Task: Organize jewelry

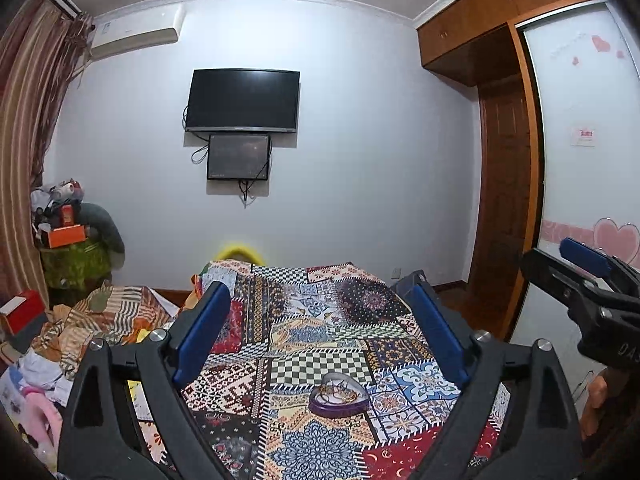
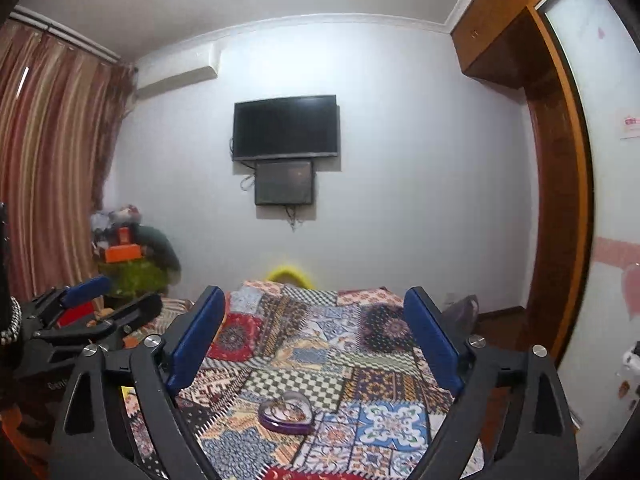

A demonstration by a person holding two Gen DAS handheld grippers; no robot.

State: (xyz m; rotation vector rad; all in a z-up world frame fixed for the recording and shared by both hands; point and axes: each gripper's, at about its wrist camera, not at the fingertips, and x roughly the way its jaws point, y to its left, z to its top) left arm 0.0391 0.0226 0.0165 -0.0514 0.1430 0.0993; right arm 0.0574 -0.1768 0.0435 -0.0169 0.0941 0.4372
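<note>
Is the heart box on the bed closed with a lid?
No, the heart box lies open on the bed, with tangled jewelry showing inside it.

A home bedroom: patchwork-covered bed (image 1: 320,320), wall-mounted television (image 1: 242,100), wooden wardrobe (image 1: 472,28), striped curtains (image 2: 48,160).

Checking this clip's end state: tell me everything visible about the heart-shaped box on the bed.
The heart-shaped box is a small purple container with a pale, glossy inner wall, metal or plastic by its look. No lid is on it, and no lid is in view. It sits flat on the patchwork bedspread, and thin gold-coloured jewelry lies tangled inside; single pieces are too small to tell apart. Nothing else touches it: both grippers are held above and short of it, fingers wide apart and empty.
</note>
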